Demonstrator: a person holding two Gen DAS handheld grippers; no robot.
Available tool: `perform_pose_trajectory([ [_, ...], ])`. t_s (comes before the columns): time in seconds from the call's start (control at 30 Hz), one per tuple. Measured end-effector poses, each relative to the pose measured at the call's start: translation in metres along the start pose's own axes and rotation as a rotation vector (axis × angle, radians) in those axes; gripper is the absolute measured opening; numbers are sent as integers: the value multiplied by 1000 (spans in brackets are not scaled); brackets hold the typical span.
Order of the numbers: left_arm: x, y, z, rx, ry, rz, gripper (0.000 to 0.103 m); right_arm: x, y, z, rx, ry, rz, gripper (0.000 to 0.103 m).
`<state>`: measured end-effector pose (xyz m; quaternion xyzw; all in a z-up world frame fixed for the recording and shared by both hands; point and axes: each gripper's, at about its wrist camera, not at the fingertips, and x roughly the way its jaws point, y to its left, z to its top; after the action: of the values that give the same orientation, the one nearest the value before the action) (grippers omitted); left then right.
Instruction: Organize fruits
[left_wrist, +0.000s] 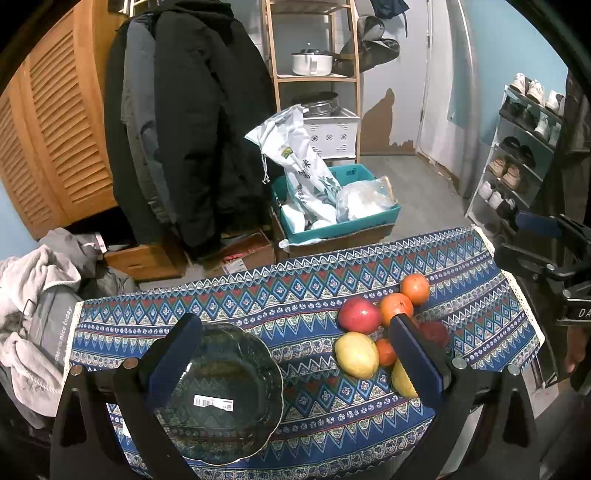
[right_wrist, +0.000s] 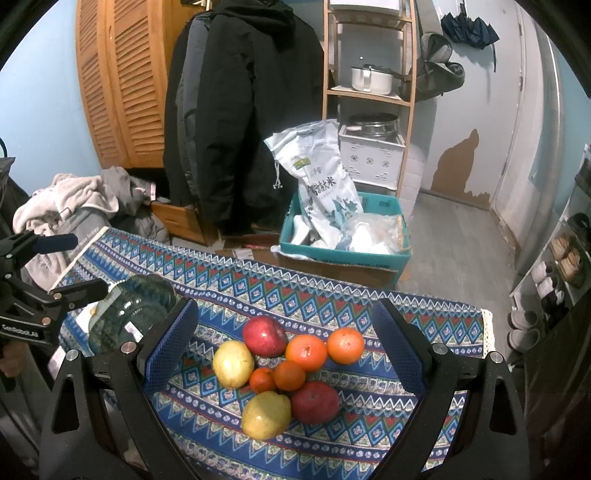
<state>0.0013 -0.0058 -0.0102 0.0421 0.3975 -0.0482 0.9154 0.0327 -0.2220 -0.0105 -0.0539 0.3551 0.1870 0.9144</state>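
Fruits (right_wrist: 284, 373): eight pieces in one tight cluster on the patterned cloth (right_wrist: 332, 295) covering the surface, right of centre. Count from the right wrist view: two red apples, the far one (right_wrist: 264, 336) and the near one (right_wrist: 314, 401); two yellow pears or lemons (cannot tell which), one (right_wrist: 233, 363) at the left of the cluster and one (right_wrist: 266, 415) at the front; four oranges, the smallest (right_wrist: 262, 379) in the middle. Most pieces touch a neighbour.

Glass bowl (left_wrist: 221, 398): dark, scalloped rim, barcode sticker inside. Sits on the cloth left of the cluster, apart from it. Nothing in it.

Step in hand, as I judge it: the very start. No fruit is in the bowl and none is lifted, so this is the approach to the first pick.

Right gripper (right_wrist: 284, 354): fingers spread wide, empty, touching nothing. It hangs above and short of the cluster, which sits framed between the two blue pads.

Left gripper (left_wrist: 295, 354): fingers likewise spread wide and empty. The bowl shows beside and under the left finger, and the right finger covers part of the cluster. No contact visible.

Next move calls for: lowering the right gripper over one outer piece, probably the front yellow fruit or the near apple, since these have free sides. Fingers need to pass on both sides without nudging neighbours. Round fruit may roll on the cloth.
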Motion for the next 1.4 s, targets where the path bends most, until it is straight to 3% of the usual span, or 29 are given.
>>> perform_pose_trajectory([
  [0.83, 3, -5, -4, 6, 3, -2, 102, 0, 1, 1, 0, 4, 0, 93],
  [1.13, 19, -4, -7, 6, 50, 2, 102, 5, -3, -12, -2, 21, -4, 93],
  [1.4, 51, -7, -13, -1, 135, 1, 102, 25, -16, -24, 5, 92, -12, 93],
])
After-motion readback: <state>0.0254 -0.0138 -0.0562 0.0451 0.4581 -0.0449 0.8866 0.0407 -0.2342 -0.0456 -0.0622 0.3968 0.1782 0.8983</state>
